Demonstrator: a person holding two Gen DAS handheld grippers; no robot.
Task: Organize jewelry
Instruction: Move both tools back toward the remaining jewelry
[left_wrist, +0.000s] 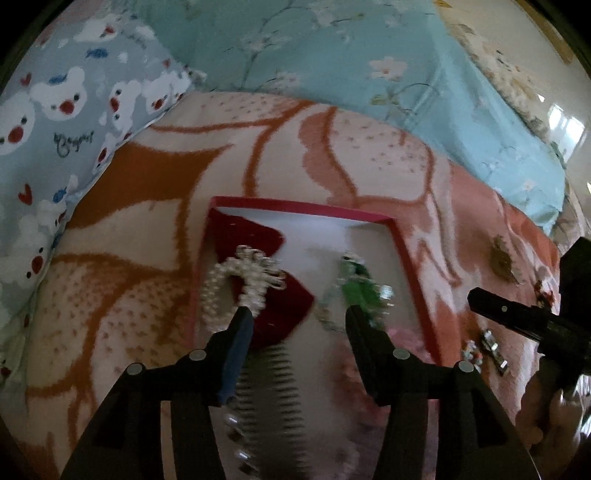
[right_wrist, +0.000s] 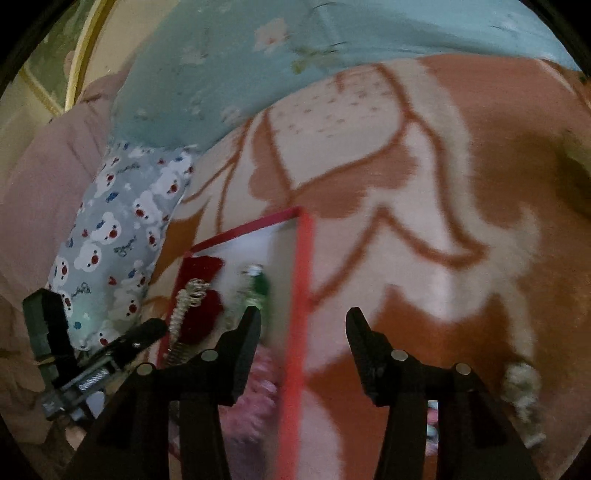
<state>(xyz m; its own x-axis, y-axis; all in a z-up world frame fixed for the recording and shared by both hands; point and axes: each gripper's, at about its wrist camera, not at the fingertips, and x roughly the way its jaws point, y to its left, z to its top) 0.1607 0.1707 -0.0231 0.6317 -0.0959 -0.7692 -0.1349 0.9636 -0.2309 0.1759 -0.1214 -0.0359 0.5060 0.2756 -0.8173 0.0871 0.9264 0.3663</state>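
The red box (left_wrist: 410, 258) is sitting open on the blanket (left_wrist: 129, 295) of a bed, and several pieces are already lying inside it: a pearl strand (left_wrist: 221, 280) is draping over a dark red pad (left_wrist: 273, 295) at the left, a green piece (left_wrist: 360, 291) is resting to the right of it, and a comb (left_wrist: 273, 369) is lying at the near end. The left gripper (left_wrist: 295, 314) is hovering over the box with its jaws spread and pinching nothing. The right gripper (right_wrist: 301, 317) is likewise standing spread and empty, straddling the box's right wall. So the sorting is looking partly done. Still waiting out on the blanket, right of the box, are a gold brooch (left_wrist: 502, 262) and a few small sparkly pieces (left_wrist: 487, 350); those are probably next to go in.
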